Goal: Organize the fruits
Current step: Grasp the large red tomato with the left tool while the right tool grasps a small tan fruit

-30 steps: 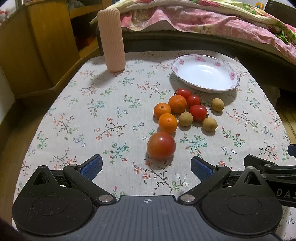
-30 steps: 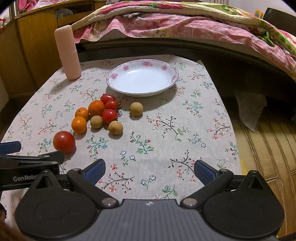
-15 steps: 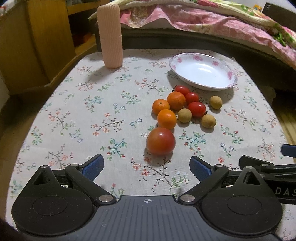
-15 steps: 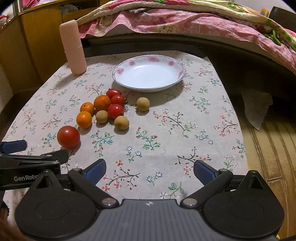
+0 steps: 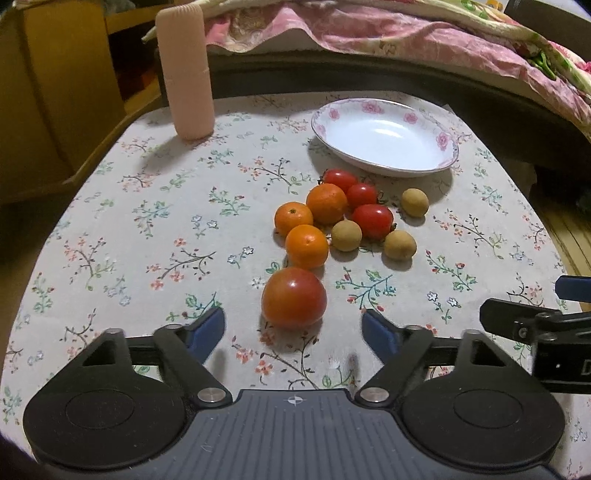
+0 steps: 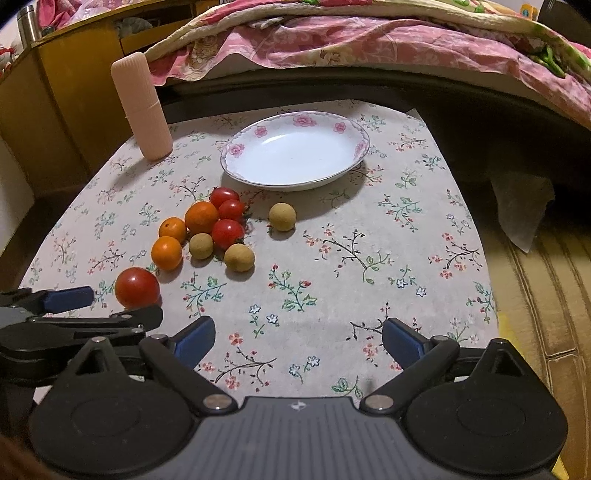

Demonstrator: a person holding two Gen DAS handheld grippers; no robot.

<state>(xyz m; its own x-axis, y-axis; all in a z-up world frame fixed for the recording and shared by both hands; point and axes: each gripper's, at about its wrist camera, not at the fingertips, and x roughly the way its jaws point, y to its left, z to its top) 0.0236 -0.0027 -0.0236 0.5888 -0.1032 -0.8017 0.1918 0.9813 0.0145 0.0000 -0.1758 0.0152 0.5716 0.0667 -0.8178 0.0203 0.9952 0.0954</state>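
Observation:
A large red tomato [image 5: 293,297] lies on the flowered tablecloth just ahead of my left gripper [image 5: 293,330], which is open and nearly straddles it. Beyond it sit three small oranges [image 5: 306,246], three cherry tomatoes [image 5: 373,220] and three tan longans [image 5: 346,235] in a loose cluster. An empty white plate with pink flowers [image 5: 384,136] stands behind them. My right gripper [image 6: 297,341] is open over bare cloth, right of the left gripper [image 6: 70,299]; the large tomato [image 6: 136,287] and plate [image 6: 295,149] show there too.
A tall pink ribbed cylinder [image 5: 184,70] stands at the table's back left. A bed with a pink quilt [image 5: 406,29] runs behind the table, wooden furniture [image 5: 55,92] is at left, and the table edge drops off at right [image 6: 509,258].
Both grippers have moved forward toward the fruit. The large tomato now sits close between the left gripper's fingertips. No fruit has shifted.

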